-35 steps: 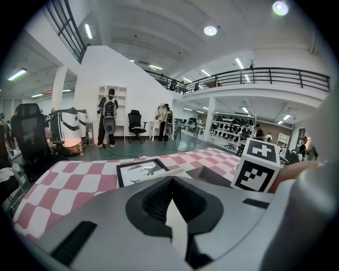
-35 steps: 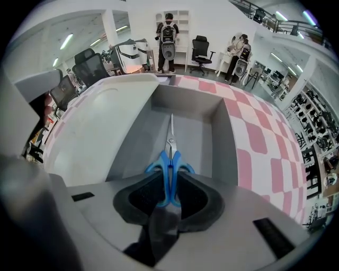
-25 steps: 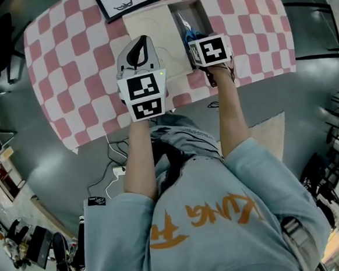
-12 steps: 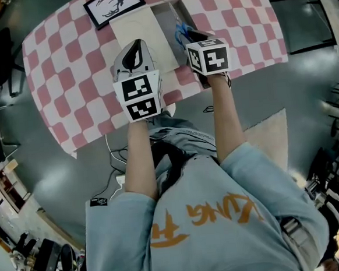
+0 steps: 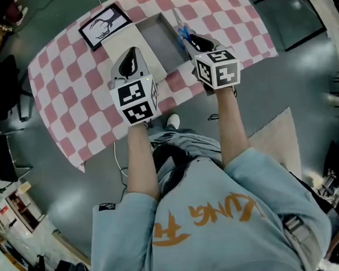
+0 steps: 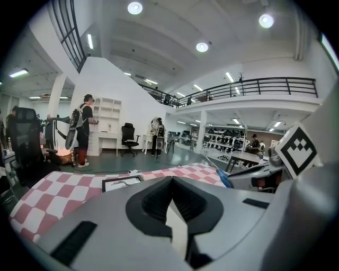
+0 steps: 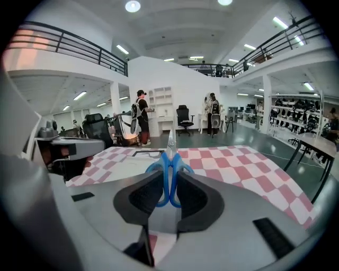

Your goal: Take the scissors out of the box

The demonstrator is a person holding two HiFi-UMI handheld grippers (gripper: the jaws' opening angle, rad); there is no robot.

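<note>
A person standing at a table [image 5: 67, 93] covered in pink-and-white checks holds a pair of blue-handled scissors [image 7: 170, 153] in the right gripper [image 7: 169, 175]. Its jaws are clamped on the two handle loops, one pad on each side. The scissors' long axis runs straight along the line the gripper points. The handles sit back between the pads and the closed steel blades reach forward, away from the person, with the tips towards the far side of the table.

From the head view, the scissors [image 5: 180, 30] show just ahead of the right gripper [image 5: 190, 41], over the right-hand wall of the open grey box [image 5: 156, 36]. The thin blade angles up the picture towards the table's far edge. How far they are above the box cannot be told from this view. In the right gripper view they are held up with the checked cloth behind them.

The left gripper [image 6: 170, 182] has its pads pressed together at the tips and carries nothing. In the head view the left gripper [image 5: 129, 56] is over the white panel [image 5: 121, 41] just left of the box. A black-framed picture [image 5: 103, 25] lies on the cloth beyond that panel.
</note>
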